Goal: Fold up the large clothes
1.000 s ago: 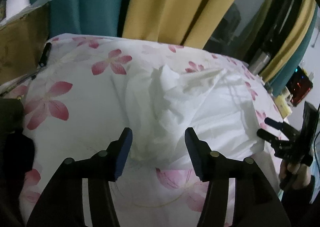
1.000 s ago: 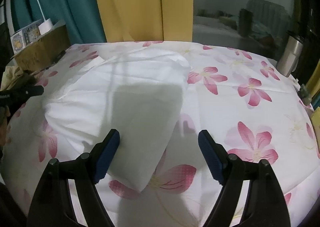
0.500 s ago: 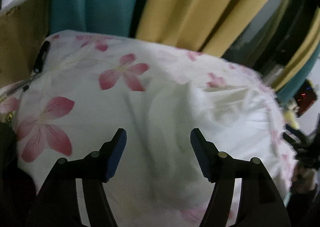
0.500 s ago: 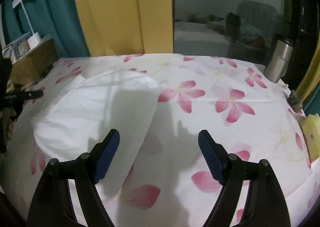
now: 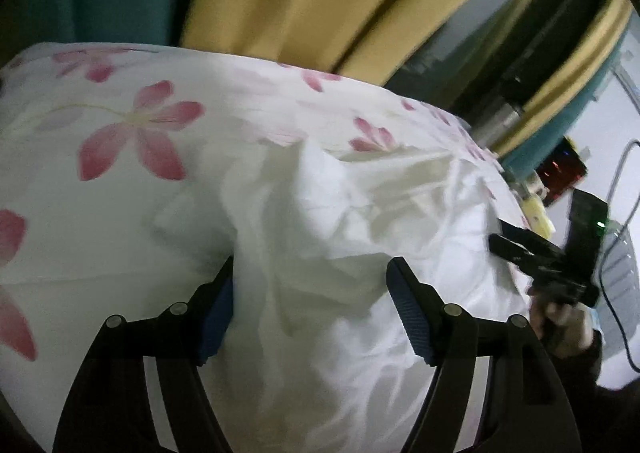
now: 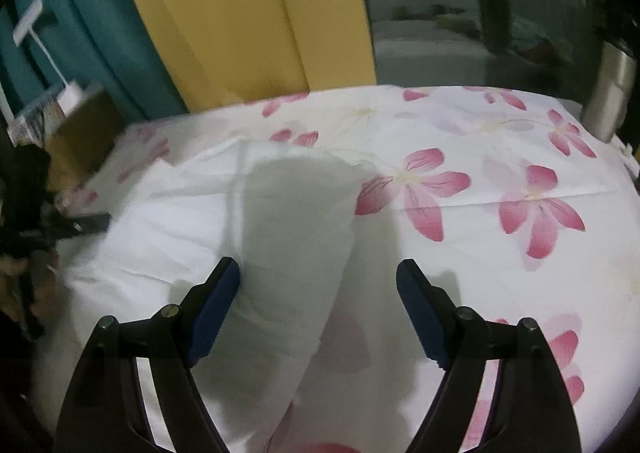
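I have both tools over the bed, and the relation that matters is where the plain white cotton garment (image 5: 360,237) lies against each of them. From my left gripper (image 5: 310,301) the cloth sits directly ahead and partly between the spread fingers: a bunched, wrinkled mound rises right at the fingertips, touching or very nearly touching the inner face of the left blue pad (image 5: 218,313). From my right gripper (image 6: 318,299) the same garment (image 6: 224,221) lies ahead and off to the left, its smooth folded edge running away from me along the bed, so only the near corner of the panel falls between those fingers.

The garment's long axis runs roughly between the two tools, with the crumpled end at my left tool and the flatter, already doubled end at my right. I judge the left tool to be the nearer one to a usable grab, since fabric is already inside its gap.

Both sets of fingers stand wide apart and pinch nothing. In the left view I can see my right tool (image 5: 536,253) hovering at the far right edge of the cloth; in the right view the left tool (image 6: 76,227) shows at the far left edge.

Everything rests on the white bedsheet printed with pink flowers (image 6: 500,189), backed by yellow and teal curtains (image 6: 248,13). I judge the next fold depends on closing on that left-hand bunch without dragging the sheet up with it.
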